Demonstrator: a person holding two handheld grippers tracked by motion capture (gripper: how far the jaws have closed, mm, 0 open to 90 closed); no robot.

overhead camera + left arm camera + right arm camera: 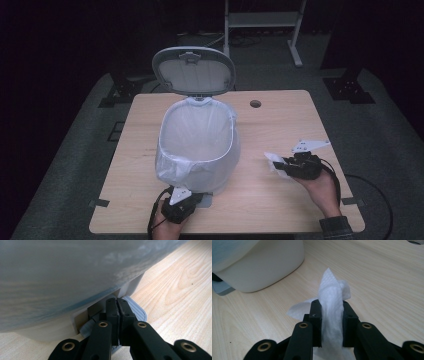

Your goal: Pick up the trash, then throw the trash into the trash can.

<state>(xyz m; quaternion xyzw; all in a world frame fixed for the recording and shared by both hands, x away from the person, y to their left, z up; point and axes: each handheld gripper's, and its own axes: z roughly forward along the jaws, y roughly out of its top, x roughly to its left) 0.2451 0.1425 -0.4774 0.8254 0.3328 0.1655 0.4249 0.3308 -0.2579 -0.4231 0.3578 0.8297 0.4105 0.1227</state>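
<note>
High view: left gripper, front edge of table, pressing pedal of bin; lid up. Right gripper holds tissue, right of bin.
Left gripper view: 2 jaws pressed together on pedal.
Right gripper view: 2 jaws pinching tissue. Advice: keep pedal down, lift tissue over rim, then release.

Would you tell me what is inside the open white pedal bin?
The white pedal bin holds a thin translucent plastic liner folded over its rim; nothing else shows inside. Its bottom is hidden by the near wall.
</note>
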